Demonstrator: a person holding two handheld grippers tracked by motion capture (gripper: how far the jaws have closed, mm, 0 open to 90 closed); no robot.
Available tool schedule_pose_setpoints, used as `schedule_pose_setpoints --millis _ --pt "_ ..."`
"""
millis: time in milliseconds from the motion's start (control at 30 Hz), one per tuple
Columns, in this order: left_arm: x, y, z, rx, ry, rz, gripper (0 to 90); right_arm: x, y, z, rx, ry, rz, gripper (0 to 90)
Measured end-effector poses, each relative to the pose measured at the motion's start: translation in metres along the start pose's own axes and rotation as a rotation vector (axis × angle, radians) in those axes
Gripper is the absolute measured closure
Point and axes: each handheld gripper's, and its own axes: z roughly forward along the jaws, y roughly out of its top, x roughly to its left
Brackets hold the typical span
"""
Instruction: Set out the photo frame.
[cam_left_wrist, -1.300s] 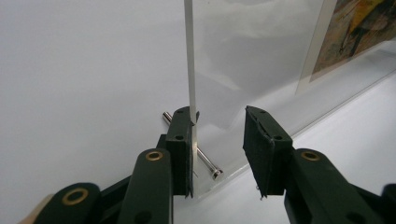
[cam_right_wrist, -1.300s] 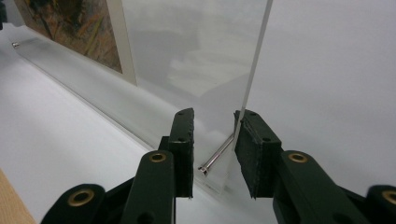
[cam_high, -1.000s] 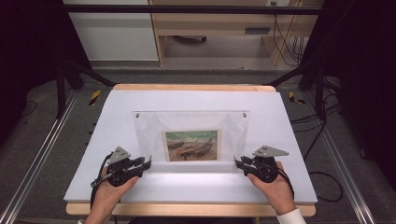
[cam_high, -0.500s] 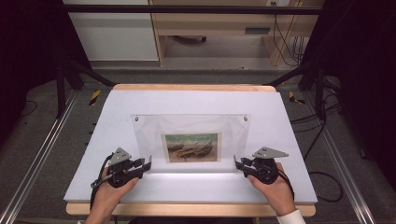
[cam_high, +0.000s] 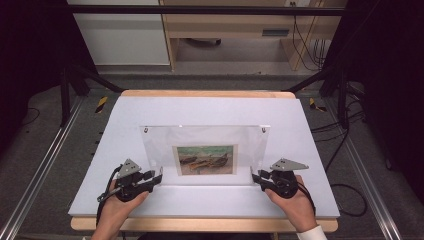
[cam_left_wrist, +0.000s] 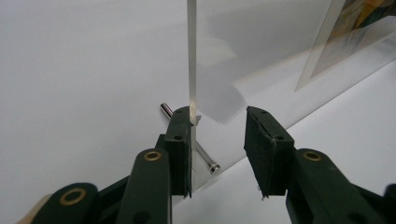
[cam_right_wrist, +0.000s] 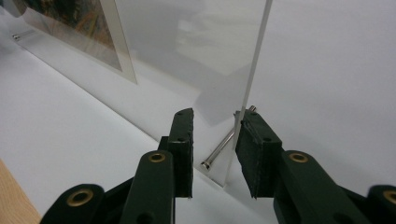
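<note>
**Both grippers at the lower corners of the clear frame**

Our left gripper (cam_left_wrist: 217, 149) has its jaws spread apart: one pad sits against the edge of the clear acrylic frame (cam_high: 205, 150) by a metal pin (cam_left_wrist: 201, 151), the other stands off it with a plain gap. Whether the near pad presses the panel or only rests beside it, we cannot tell. Our right gripper (cam_right_wrist: 215, 149) is likewise spread, straddling the frame's other lower corner; one pad lies close by the panel edge and its pin (cam_right_wrist: 219, 149), the other clear of it.

In the high view our left gripper (cam_high: 156, 179) and right gripper (cam_high: 259, 179) flank the frame, which stands upright mid-surface (cam_high: 200, 107), holding a small picture of boats (cam_high: 205, 160). Each gripper view crops the picture at the upper edge, and the panel's transparency blurs what lies behind.
</note>
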Motion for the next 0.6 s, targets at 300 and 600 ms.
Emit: schedule_pose_setpoints --millis 300,600 --pt "-0.0004 0.0001 0.0 0.002 0.003 0.003 61.7 0.0006 0.0001 -0.0001 0.002 -0.001 0.001 67.9" --pt "-0.0017 0.0003 0.0001 0.004 0.011 0.011 61.3 0.0001 -0.0001 -0.0002 0.002 0.0 -0.002 67.8"
